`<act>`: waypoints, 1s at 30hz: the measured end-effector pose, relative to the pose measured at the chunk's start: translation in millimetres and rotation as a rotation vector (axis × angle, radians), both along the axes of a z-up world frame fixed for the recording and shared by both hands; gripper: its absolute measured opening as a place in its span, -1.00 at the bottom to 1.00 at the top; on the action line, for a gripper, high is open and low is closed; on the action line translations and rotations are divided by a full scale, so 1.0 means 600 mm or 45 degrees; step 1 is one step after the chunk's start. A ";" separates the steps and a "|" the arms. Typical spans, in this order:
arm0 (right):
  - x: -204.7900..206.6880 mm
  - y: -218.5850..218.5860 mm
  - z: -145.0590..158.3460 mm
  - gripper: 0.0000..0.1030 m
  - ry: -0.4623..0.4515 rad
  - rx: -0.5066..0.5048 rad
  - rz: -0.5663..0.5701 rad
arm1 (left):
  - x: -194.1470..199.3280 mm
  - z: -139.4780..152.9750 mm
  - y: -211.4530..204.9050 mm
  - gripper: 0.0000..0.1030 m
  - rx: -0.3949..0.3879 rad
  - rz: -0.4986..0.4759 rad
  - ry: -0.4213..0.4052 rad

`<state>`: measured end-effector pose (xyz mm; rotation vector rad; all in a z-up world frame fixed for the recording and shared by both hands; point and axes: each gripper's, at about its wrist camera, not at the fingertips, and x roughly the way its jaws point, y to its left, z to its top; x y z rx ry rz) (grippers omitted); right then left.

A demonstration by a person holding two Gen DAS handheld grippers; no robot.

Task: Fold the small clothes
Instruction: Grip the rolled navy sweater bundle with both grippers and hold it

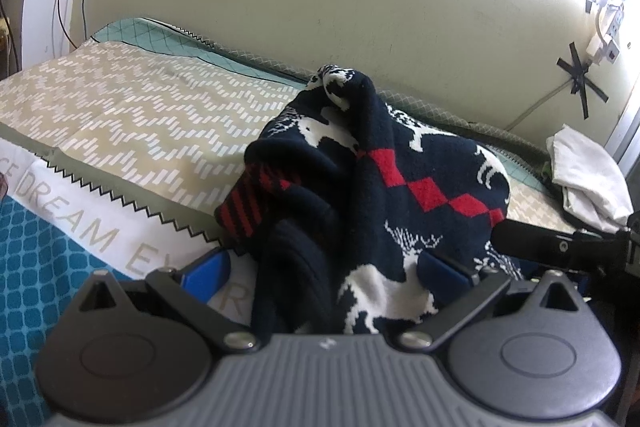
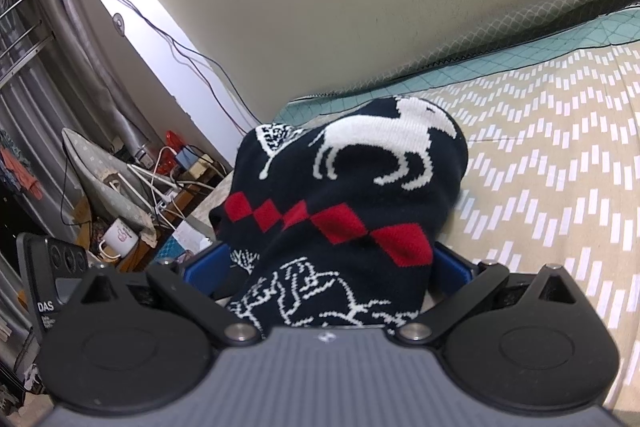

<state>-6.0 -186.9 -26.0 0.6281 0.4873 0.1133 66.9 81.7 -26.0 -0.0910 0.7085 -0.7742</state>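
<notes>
A navy knitted sweater (image 1: 400, 163) with white deer and a band of red diamonds lies heaped on the beige zigzag bedcover (image 1: 140, 115). My left gripper (image 1: 324, 267) is open, blue fingers wide apart. The sweater's dark folds fill most of the gap, and a strip of white cloth shows beside the left finger. In the right wrist view the same sweater (image 2: 352, 163) rises in a mound over the bedcover (image 2: 540, 167). My right gripper (image 2: 328, 267) is open just as wide, with the fabric bunched between its fingers and hiding their tips.
A folded white cloth (image 1: 588, 175) lies at the bed's right end by the wall. Black hardware (image 1: 560, 247) juts in behind the sweater. Off the bed's end stand an ironing board (image 2: 104, 183), a white mug (image 2: 120, 237) and tangled cables.
</notes>
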 end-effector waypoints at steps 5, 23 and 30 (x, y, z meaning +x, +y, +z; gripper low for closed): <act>0.004 -0.001 -0.001 0.89 0.006 -0.008 0.005 | 0.000 0.001 -0.013 1.00 0.051 0.002 -0.026; 0.006 0.001 -0.001 0.89 0.006 -0.010 0.003 | 0.001 0.002 -0.030 1.00 0.107 0.028 -0.052; 0.006 0.001 -0.001 0.89 0.007 -0.010 0.004 | 0.001 0.002 -0.031 1.00 0.107 0.028 -0.052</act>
